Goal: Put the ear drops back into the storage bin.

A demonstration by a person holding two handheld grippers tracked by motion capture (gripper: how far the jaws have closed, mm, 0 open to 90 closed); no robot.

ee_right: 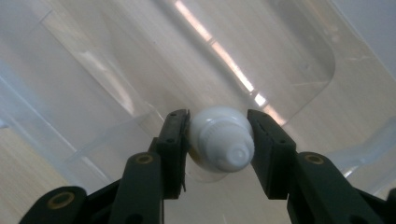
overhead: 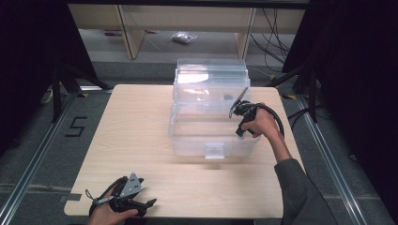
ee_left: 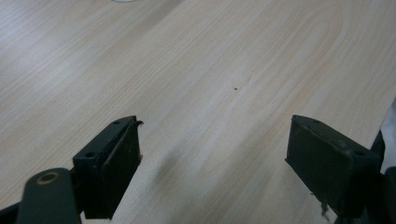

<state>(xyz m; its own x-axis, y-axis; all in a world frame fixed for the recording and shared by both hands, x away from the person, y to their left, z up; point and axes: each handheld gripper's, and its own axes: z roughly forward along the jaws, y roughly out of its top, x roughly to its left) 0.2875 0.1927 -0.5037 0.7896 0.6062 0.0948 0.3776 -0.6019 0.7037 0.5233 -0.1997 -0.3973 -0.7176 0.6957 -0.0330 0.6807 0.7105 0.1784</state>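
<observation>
The right gripper (overhead: 233, 108) is held over the open clear plastic storage box (overhead: 211, 140) in the middle of the wooden table (overhead: 136, 136). The right hand (overhead: 257, 124) comes from the right side, wrist bent, and points the tool down into the box. In the right gripper view, its jaws are closed on a white tube (ee_right: 222, 139), one pad on each side, with the tube's cap toward the camera. The rest of the tube is hidden behind the cap. In the high view the tube is too small to make out.

The left gripper (overhead: 141, 202) lies low at the near table edge, held by the left hand (overhead: 109, 214), which is partly cut off. Its jaws stand wide apart, with only bare table between them.
</observation>
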